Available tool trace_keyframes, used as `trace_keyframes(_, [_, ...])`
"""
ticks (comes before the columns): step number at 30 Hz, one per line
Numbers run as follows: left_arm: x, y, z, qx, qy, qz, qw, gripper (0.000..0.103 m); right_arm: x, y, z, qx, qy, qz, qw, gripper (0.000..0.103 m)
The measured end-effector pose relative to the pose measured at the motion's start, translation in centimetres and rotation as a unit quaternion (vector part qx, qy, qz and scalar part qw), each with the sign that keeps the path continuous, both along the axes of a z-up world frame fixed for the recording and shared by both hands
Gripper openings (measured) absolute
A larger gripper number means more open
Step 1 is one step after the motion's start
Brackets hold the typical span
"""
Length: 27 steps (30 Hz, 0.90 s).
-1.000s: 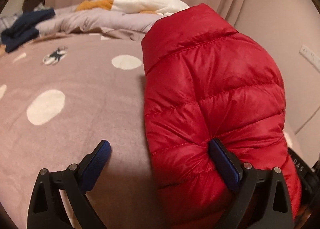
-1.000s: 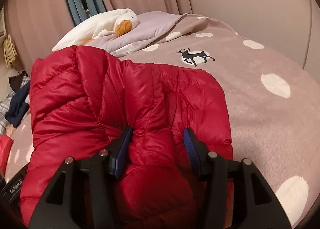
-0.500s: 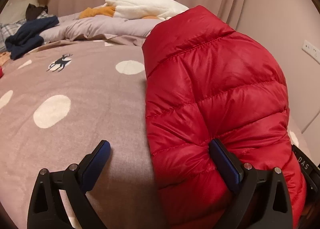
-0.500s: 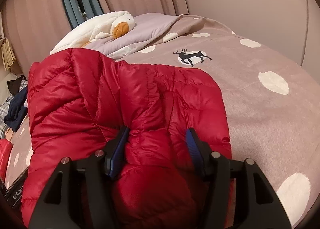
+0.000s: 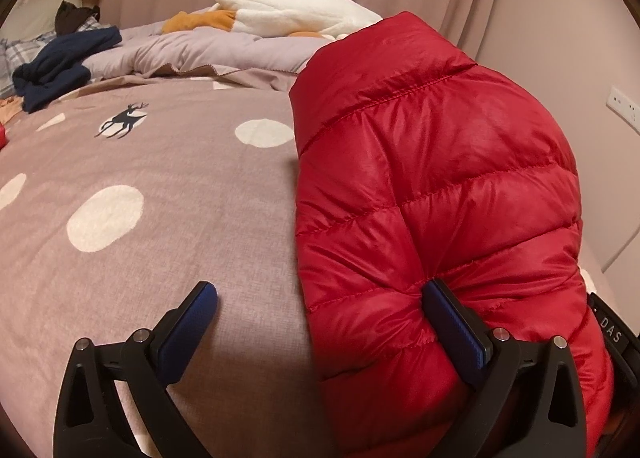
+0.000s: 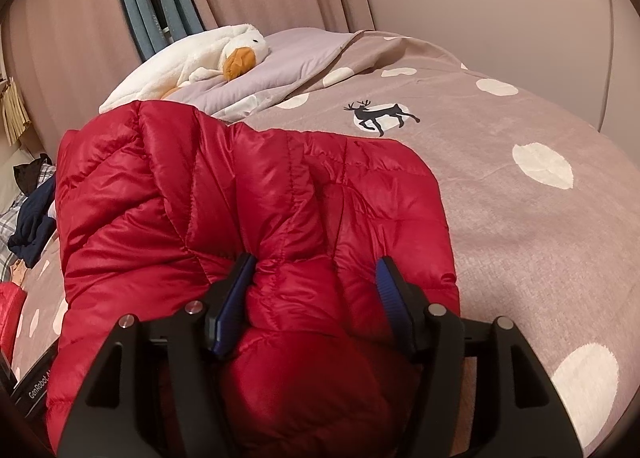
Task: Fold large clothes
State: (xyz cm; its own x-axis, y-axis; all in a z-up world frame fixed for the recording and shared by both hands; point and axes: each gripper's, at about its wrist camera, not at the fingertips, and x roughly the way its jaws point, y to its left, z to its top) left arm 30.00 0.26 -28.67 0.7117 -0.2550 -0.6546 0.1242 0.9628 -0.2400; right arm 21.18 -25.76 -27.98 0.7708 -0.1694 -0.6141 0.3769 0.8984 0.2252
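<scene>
On bed cover: red puffer jacket lay bunched, lower part cut off by frame edge, underside hidden. Left gripper spread wide; right finger dented jacket edge, left finger over bare cover. Right gripper jaws just widening, jacket fold bulging between; pad contact hard to judge.

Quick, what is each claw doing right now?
Left claw: open, one finger touching the red puffy quilted jacket.
Right claw: has just been opening, jacket bunched between its fingers.
</scene>
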Motion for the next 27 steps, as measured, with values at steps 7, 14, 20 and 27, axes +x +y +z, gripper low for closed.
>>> trace_keyframes(7, [0.1, 0.0, -0.1, -0.003, 0.001, 0.0, 1.0, 0.103, -0.1, -0.2, 0.0, 0.006, -0.001, -0.004, 1.0, 0.065])
trace_keyframes(14, [0.3, 0.4, -0.3, -0.02, 0.007, -0.002, 0.9998, 0.103, -1.0, -0.9, 0.4, 0.017, -0.019, -0.024, 0.999, 0.083])
trace_keyframes(20, [1.4, 1.9, -1.0, -0.119, 0.07, -0.028, 0.99, 0.103, -1.9, -3.1, -0.5, 0.103, -0.008, -0.049, 0.993, 0.103])
trace_keyframes(27, [0.4, 1.6, -0.2, -0.172, 0.098, -0.084, 0.9767, 0.082, -1.7, -4.0, -1.9, 0.232, -0.003, 0.061, 0.971, 0.09])
